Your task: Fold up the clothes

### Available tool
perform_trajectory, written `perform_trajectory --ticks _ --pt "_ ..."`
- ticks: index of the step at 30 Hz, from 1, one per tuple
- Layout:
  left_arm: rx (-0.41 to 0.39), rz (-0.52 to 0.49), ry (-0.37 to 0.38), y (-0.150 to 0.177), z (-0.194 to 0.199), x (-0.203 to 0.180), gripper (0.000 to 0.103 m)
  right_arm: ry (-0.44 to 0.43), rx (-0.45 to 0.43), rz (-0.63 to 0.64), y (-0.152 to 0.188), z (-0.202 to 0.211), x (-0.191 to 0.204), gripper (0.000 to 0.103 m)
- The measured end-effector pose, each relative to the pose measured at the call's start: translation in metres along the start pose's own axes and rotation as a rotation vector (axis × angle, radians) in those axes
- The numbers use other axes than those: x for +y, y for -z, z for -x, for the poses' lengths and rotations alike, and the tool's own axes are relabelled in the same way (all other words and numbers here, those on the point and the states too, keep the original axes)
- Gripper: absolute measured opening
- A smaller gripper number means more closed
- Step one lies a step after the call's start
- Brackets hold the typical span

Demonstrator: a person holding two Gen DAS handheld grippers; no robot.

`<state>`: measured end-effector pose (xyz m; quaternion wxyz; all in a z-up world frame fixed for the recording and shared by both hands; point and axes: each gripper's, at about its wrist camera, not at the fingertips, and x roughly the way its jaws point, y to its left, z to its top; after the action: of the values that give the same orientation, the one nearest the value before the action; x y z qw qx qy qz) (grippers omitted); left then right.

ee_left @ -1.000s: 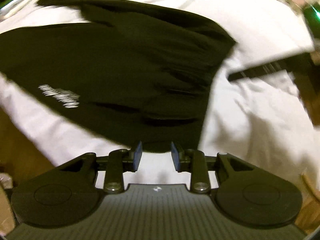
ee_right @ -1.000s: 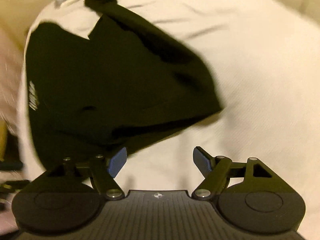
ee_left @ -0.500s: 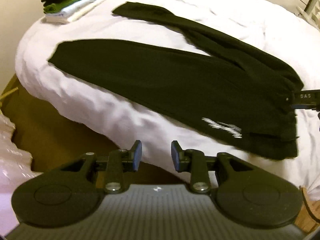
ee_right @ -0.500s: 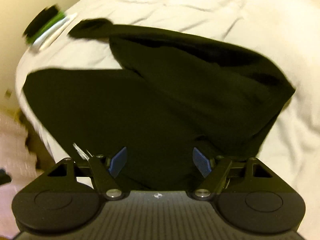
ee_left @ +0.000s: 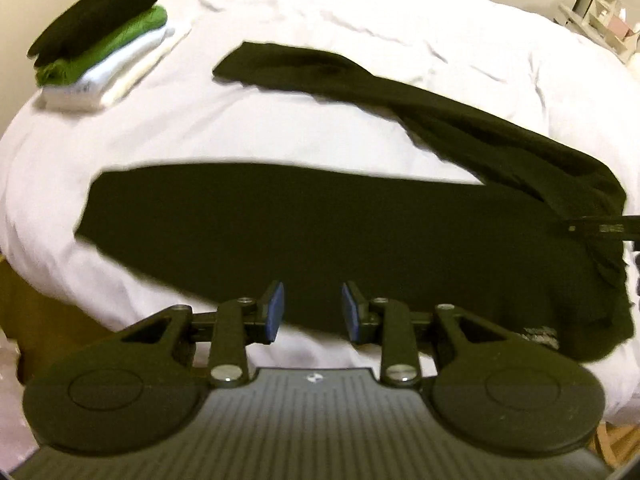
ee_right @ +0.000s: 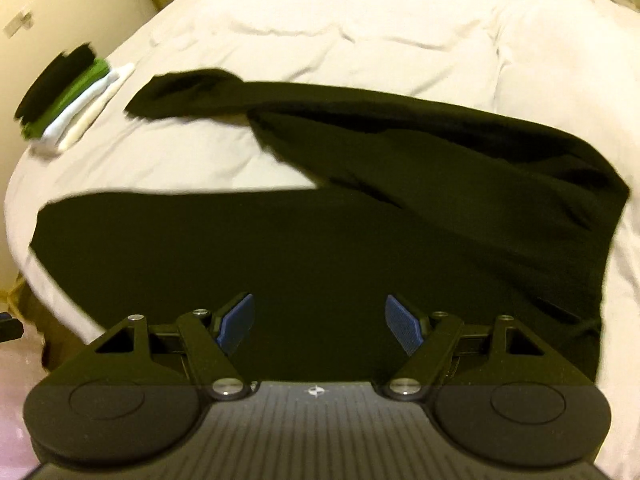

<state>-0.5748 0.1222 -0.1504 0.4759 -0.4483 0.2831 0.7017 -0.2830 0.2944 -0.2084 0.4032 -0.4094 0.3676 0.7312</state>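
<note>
Black trousers [ee_left: 320, 220] lie spread on a white bed [ee_left: 360, 12], one leg along the near edge, the other [ee_left: 304, 68] angled away toward the far left. A white logo [ee_left: 538, 334] shows near the waist at right. My left gripper [ee_left: 312, 312] is open and empty, above the near leg's front edge. My right gripper [ee_right: 320, 322] is open wide and empty, over the trousers [ee_right: 320, 248] near the waist end. The right gripper's finger [ee_left: 600, 228] reaches into the left wrist view at the right edge.
A stack of folded clothes, black on green on white [ee_left: 104, 40], sits at the bed's far left corner; it also shows in the right wrist view [ee_right: 68, 96]. The bed's near edge drops to a brown frame [ee_left: 40, 312]. Furniture [ee_left: 600, 12] stands at far right.
Both views have swung and steadied over the trousers. The left gripper has moved in from beyond the bed edge to above the near leg. Both grippers stay open and empty.
</note>
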Motion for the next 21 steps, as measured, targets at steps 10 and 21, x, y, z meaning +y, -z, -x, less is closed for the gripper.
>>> perform_trajectory --ticks 10,21 --pt "-0.001 -0.137 -0.017 -0.083 -0.066 0.054 0.028 -0.011 0.009 -0.078 -0.086 -0.083 0.066 0.068" --pt "0.003 -0.467 0.094 -0.171 -0.177 0.106 0.028 0.112 -0.011 -0.36 -0.1 -0.136 0.077 0.069"
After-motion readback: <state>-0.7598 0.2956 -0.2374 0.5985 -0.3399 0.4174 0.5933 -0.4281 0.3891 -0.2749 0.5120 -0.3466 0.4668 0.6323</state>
